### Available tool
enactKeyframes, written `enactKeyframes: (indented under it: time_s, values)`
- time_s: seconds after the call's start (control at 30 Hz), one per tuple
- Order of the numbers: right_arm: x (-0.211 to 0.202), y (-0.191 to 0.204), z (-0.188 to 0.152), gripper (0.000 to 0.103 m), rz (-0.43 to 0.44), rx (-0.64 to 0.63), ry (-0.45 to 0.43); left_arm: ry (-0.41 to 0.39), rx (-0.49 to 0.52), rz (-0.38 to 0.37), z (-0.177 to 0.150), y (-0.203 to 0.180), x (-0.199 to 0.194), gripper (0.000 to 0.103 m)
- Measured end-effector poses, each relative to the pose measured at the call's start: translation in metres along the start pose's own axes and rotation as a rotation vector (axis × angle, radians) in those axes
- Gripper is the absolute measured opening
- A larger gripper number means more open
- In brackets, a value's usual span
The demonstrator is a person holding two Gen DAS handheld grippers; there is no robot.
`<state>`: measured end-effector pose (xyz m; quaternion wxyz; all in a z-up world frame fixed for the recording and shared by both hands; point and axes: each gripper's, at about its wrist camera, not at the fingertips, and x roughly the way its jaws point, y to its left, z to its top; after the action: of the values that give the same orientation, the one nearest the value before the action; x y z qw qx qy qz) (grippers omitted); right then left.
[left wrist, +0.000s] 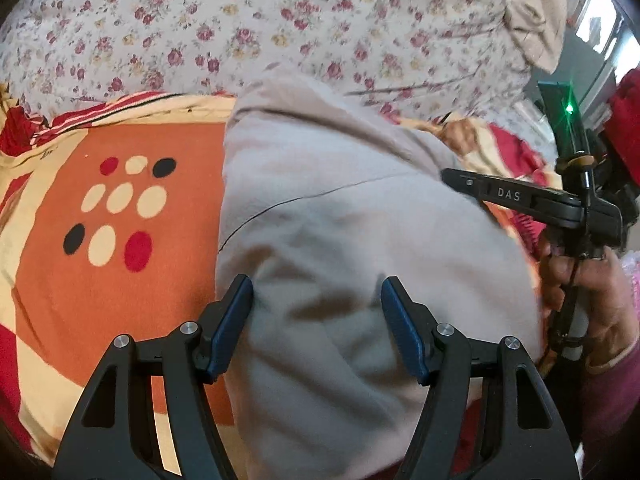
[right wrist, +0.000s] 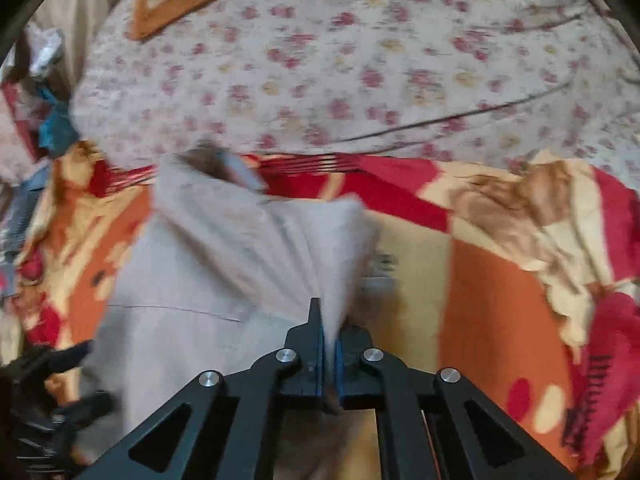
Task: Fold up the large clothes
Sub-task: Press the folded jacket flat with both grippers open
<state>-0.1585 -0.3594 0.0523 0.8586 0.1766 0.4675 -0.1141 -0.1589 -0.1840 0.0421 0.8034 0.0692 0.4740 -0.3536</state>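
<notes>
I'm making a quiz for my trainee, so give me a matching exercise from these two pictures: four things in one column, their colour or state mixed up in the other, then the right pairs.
Things:
1. garment
2. left gripper
3. right gripper
4. bedsheet

Colour or state:
A. pale, with small red flowers
B. plain beige, lying on an orange and red blanket
C. jaws wide apart, over the cloth
D. shut on a fold of beige cloth

Pairs: 1-B, 2-C, 3-D, 4-A

Black left claw (left wrist: 317, 300) with blue pads, silver screws, black right claw (right wrist: 328, 344), "DAS" marking, maroon sleeve (left wrist: 616, 392)
</notes>
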Motion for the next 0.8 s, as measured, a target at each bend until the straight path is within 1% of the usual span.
enactKeyframes:
  time_s: [0.07,0.1,0.2,0.3,0.33,0.37,0.4,0.47,0.53,0.6,0.63,0.7,0.8]
  values:
    - [0.013,-0.006,-0.006,0.003,0.010,0.029,0.045,0.007,0.021,0.043,-0.002,-0.004,0.010,0.068]
    - [0.013,-0.008,-0.008,0.003,0.011,0.037,0.049,0.007,0.034,0.060,-0.003,-0.006,0.012,0.069]
    - [-0.009,-0.010,-0.012,0.003,0.013,0.059,0.003,-0.001,0.059,0.086,-0.006,-0.009,0.014,0.070]
    - [-0.038,-0.004,-0.012,0.010,0.025,0.050,-0.023,-0.001,0.043,0.080,-0.006,-0.006,0.016,0.070]
    - [-0.048,0.001,-0.013,0.023,0.043,0.043,-0.030,-0.002,0.038,0.079,-0.006,-0.005,0.016,0.070]
    - [-0.059,0.007,-0.013,0.043,0.074,0.034,-0.044,-0.004,0.036,0.078,-0.006,-0.005,0.015,0.070]
    - [-0.069,0.016,-0.016,0.049,0.108,0.022,-0.060,-0.005,0.037,0.080,-0.006,-0.005,0.015,0.070]
    - [-0.078,0.036,-0.020,0.050,0.141,-0.035,-0.065,-0.008,0.036,0.083,-0.006,-0.005,0.015,0.070]
    - [-0.082,0.058,-0.029,0.049,0.144,-0.111,-0.054,-0.007,0.034,0.086,-0.007,-0.005,0.014,0.070]
    - [-0.080,0.069,-0.038,0.039,0.124,-0.148,-0.046,-0.006,0.031,0.086,-0.008,-0.004,0.013,0.071]
    - [-0.075,0.071,-0.046,0.035,0.095,-0.155,-0.039,-0.006,0.028,0.086,-0.008,-0.004,0.012,0.071]
    - [-0.061,0.068,-0.057,0.032,0.057,-0.158,-0.004,-0.005,0.020,0.084,-0.009,-0.002,0.012,0.072]
    - [-0.046,0.055,-0.070,0.032,0.043,-0.121,0.007,-0.006,0.027,0.089,-0.010,-0.003,0.012,0.073]
